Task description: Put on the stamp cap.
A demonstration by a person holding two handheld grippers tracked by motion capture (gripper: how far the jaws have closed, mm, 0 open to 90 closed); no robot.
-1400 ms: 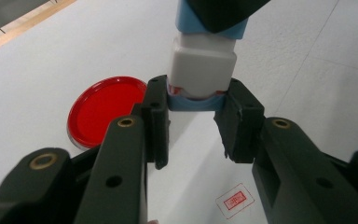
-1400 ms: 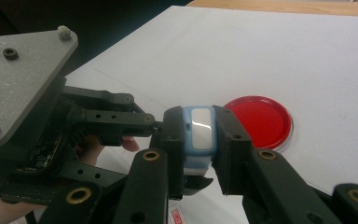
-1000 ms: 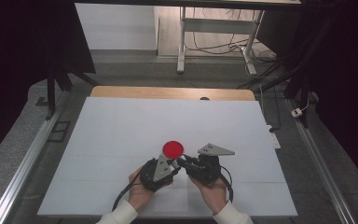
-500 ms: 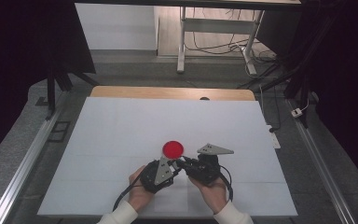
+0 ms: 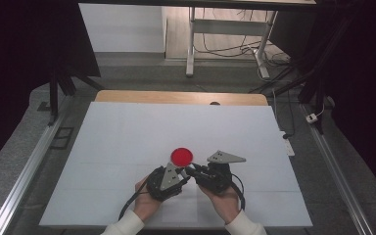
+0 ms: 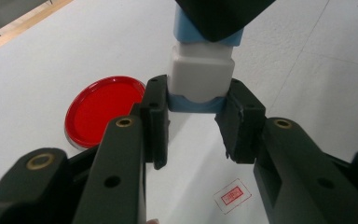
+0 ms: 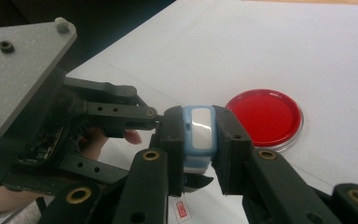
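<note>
Dish (image 5: 181, 156), red, lies just beside both block-gripping hand-held grippers (image 5: 188, 172).

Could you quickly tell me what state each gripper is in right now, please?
Left gripper: closed on one end of the small blue-and-white block.
Right gripper: closed on the other end of the same block.

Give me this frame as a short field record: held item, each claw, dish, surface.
held item: small blue-and-white block, gripped by both claws above the table
left claw: jaws on the block's blue end
right claw: jaws closed on the block's sides
dish: red round dish, just beyond the claws, apart from them
surface: white table
</note>
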